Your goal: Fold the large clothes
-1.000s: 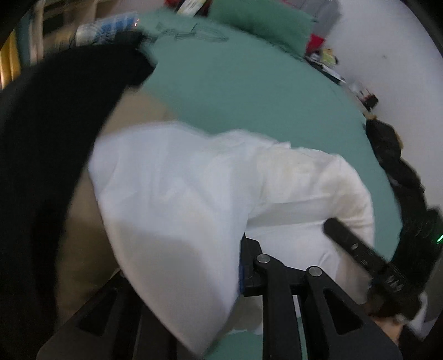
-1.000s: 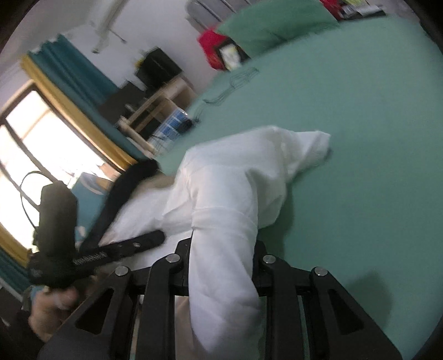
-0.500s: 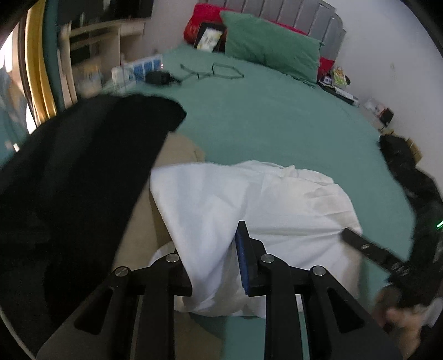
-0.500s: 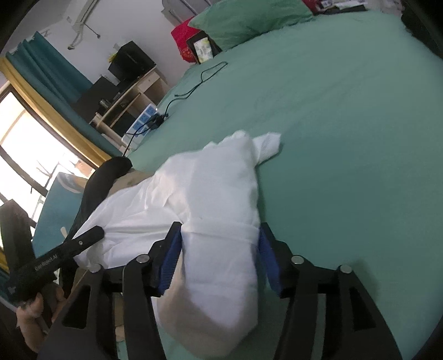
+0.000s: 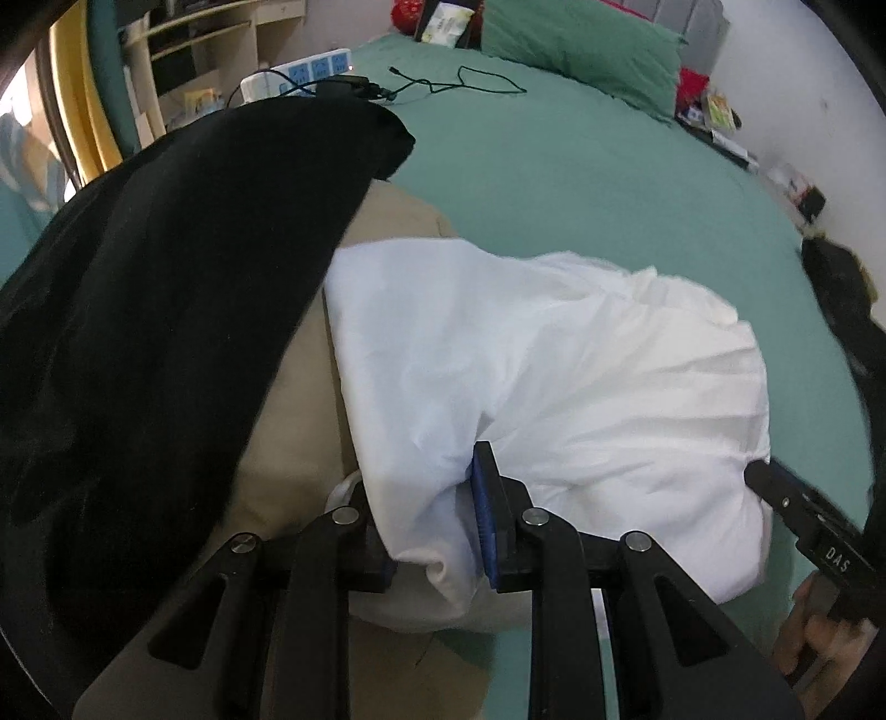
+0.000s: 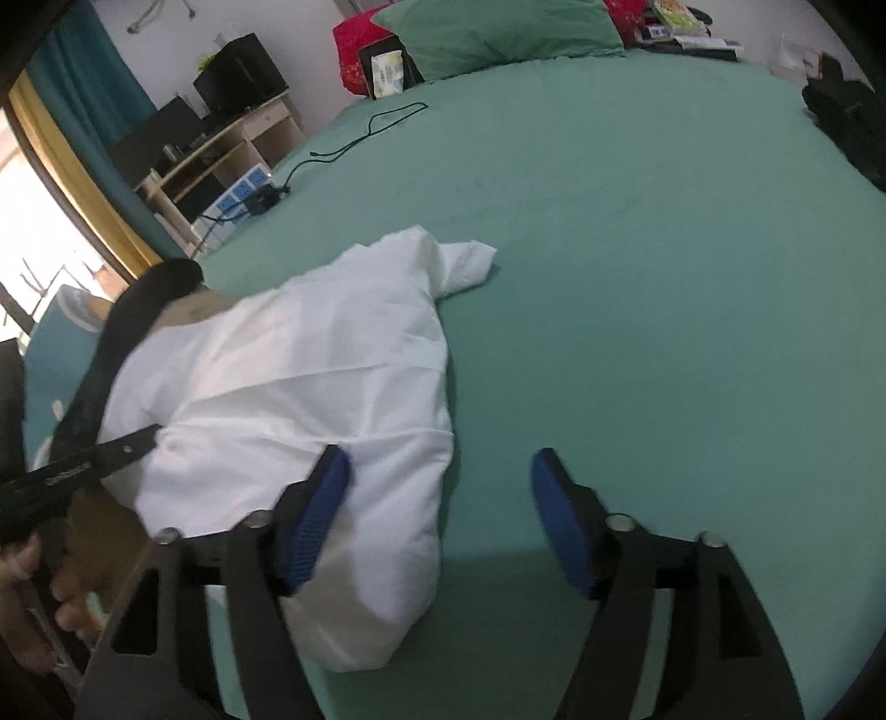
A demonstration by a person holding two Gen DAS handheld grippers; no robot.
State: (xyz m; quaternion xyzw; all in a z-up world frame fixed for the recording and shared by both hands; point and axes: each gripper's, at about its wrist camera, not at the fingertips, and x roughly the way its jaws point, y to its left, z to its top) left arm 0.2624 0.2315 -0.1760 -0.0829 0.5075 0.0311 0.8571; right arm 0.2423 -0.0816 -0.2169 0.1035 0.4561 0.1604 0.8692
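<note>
My left jaws are pinched narrowly on a bunched fold of the white garment (image 5: pixel 554 365), the cloth gathered between the blue pads of the left gripper (image 5: pixel 432 520) and spilling out below them. My right jaws are opening and stand wide; the right gripper (image 6: pixel 440 520) has nothing pressed between its pads. Its left pad sits against the near edge of the garment, and its right pad is over bare green bed sheet (image 6: pixel 637 277).

The white garment lies on the bed near its side edge, folded into a rough bundle, with one short sleeve (image 6: pixel 465 263) sticking out toward the far end. Part of it rests on a tan garment (image 5: pixel 299 421), and a black garment (image 5: pixel 155 310) lies draped beside and over that on the window side.

At the head of the bed I see a green pillow (image 6: pixel 498 33) with a red cushion (image 6: pixel 354 52) beside it. A black cable (image 6: pixel 354 138) trails across the sheet toward a white power strip (image 5: pixel 299 75) at the bed's edge. Another dark heap of clothing (image 6: pixel 847 127) sits at the far side.
</note>
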